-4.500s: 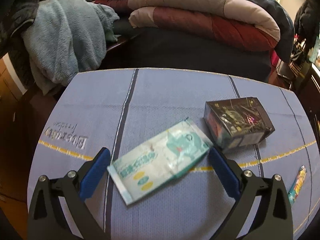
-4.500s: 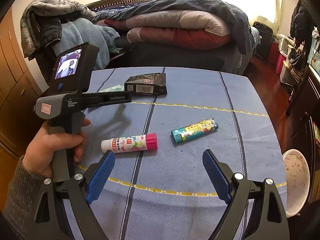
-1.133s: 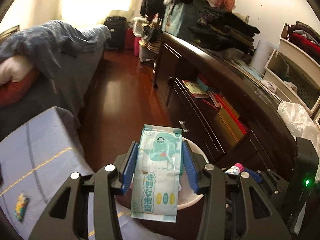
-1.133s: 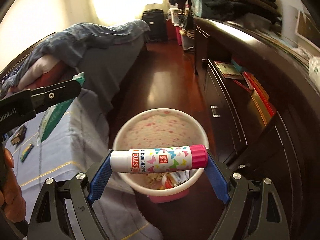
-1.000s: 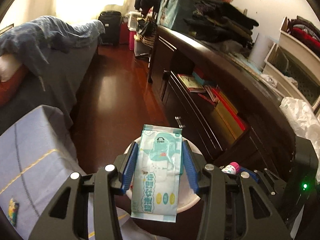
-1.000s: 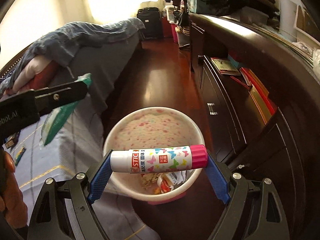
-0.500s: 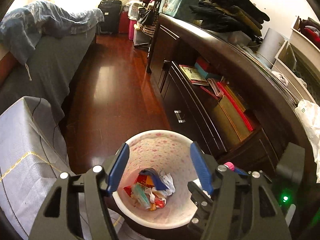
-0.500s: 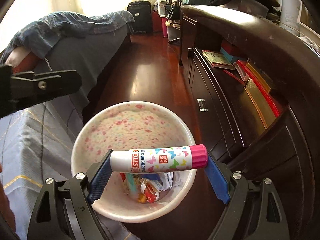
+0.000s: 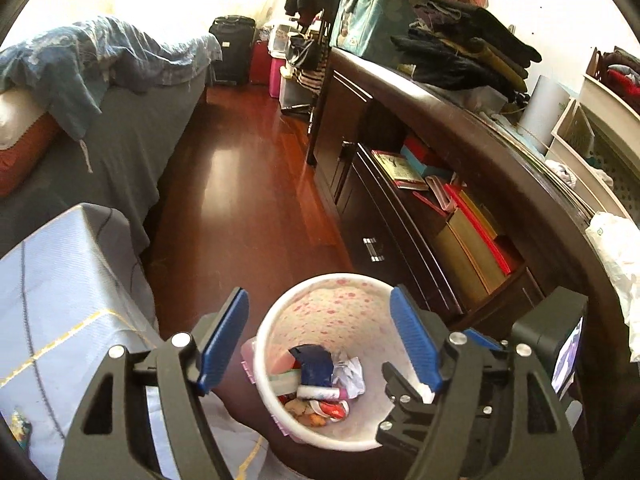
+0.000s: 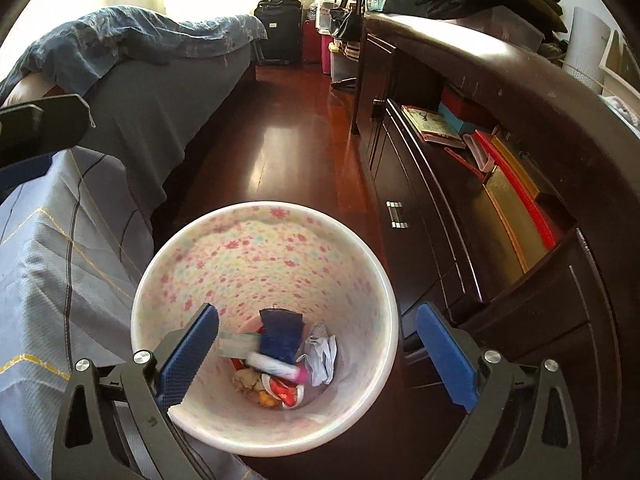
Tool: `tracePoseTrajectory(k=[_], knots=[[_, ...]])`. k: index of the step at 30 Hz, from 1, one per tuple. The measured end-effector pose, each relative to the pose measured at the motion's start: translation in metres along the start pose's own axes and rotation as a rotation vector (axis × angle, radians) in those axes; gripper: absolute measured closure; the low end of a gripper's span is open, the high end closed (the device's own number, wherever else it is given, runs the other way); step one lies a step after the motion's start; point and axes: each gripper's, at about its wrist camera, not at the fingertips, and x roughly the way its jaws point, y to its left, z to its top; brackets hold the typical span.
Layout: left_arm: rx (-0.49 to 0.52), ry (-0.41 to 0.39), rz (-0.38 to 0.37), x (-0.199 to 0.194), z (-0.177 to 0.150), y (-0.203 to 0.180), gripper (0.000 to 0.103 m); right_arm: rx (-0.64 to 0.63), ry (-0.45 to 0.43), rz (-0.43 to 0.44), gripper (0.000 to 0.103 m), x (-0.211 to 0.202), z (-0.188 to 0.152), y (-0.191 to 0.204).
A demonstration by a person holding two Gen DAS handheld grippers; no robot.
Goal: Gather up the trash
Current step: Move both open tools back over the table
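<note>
A white bin with pink flowers (image 10: 264,256) stands on the floor by the table; it also shows in the left wrist view (image 9: 332,300). Inside lie the glue stick (image 10: 276,368), the wet-wipe pack (image 10: 238,346), a dark blue wrapper (image 10: 280,336) and crumpled scraps. In the left wrist view the glue stick (image 9: 320,392) lies on the heap. My right gripper (image 10: 320,354) is open and empty just above the bin. My left gripper (image 9: 320,340) is open and empty above the bin.
The blue-clothed table (image 9: 52,280) is at the left, with a small teal lighter (image 9: 18,428) on it. A dark dresser (image 10: 500,200) with books runs along the right. A bed (image 10: 132,92) stands behind, with red wood floor (image 10: 288,140) between.
My right gripper has opened and the glue stick has dropped into the bin. My left gripper, which let the wipe pack fall half a second ago, has opened wider. Both hang lower over the bin.
</note>
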Motion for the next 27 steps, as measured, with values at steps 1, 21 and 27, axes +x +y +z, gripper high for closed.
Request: tracePoseTrajectory(k=[1,21,27], knots=[[-0.001,-0.007,0.01,-0.005,0.0,0.003,0.029,-0.001,-0.005,0.005,0.004,-0.004,0.0,0.002],[-0.183,-0.138,0.646,-0.171,-0.053,0.186,0.005,-0.334,-0.078,0.331,0.004,-0.123,-0.022,0.169],[-0.327,-0.077,0.721,-0.183,-0.063,0.273,0.004,-0.454,-0.097,0.383,0.004,-0.139,-0.034,0.226]])
